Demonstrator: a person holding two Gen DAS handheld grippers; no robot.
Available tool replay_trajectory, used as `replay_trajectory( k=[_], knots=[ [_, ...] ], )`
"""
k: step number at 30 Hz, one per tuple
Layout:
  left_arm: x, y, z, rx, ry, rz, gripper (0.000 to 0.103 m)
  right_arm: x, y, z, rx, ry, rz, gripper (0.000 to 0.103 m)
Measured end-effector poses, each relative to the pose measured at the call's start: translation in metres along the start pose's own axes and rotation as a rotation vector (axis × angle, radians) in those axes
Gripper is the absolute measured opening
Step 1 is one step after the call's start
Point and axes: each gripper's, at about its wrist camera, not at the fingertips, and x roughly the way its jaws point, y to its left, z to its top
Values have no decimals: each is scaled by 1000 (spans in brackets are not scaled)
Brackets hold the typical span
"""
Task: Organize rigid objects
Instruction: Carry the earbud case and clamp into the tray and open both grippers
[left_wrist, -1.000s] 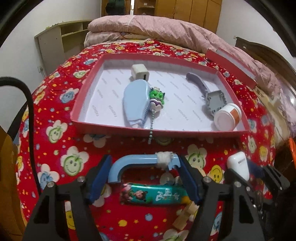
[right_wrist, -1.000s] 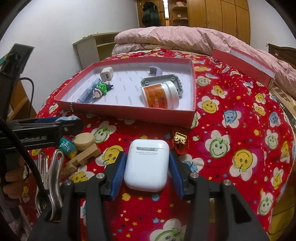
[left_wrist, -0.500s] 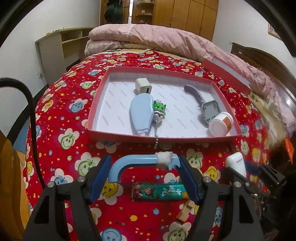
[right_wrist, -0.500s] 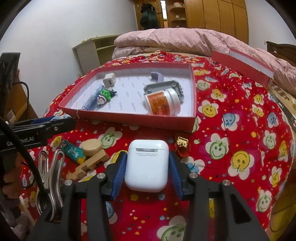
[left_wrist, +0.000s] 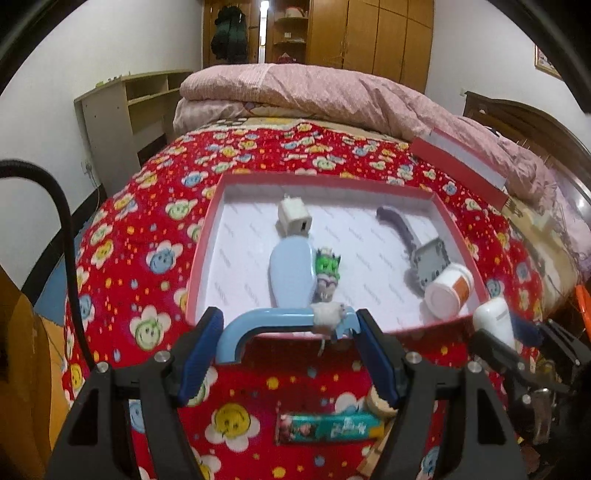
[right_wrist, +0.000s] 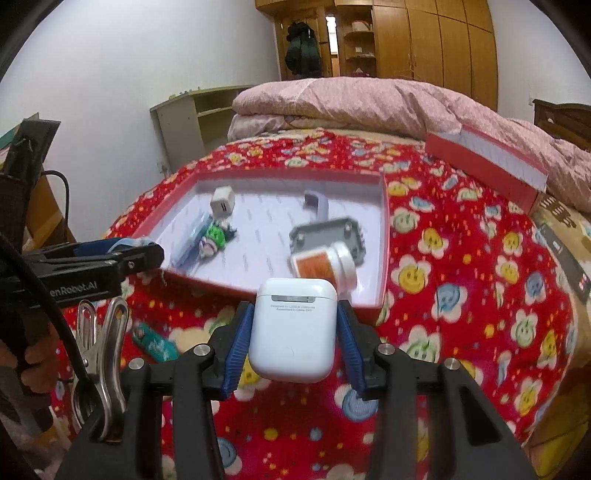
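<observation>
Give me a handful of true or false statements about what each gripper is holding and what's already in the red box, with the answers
1. The right gripper grips a white earbuds case. True.
2. The left gripper is empty. False: its pads hold a light blue curved piece.
3. The white and orange bottle lies on its side inside the red box. True.
4. The white charger cube lies on the red bedspread outside the box. False: it is inside the box, near the far wall.
5. The green figure lies beside the light blue oval object in the box. True.
</observation>
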Motion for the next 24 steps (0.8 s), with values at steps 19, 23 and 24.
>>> replay_trajectory(
  k=[19,23,24],
  knots=[
    [31,-8,48,11,-8,3,76,28,-19,67,16,-58,-15,46],
    [43,-10,54,16,0,15,76,40,-23,75,24,-62,-17,46],
    [46,-10,55,17,4,15,76,43,-24,76,30,-63,-17,46]
  ],
)
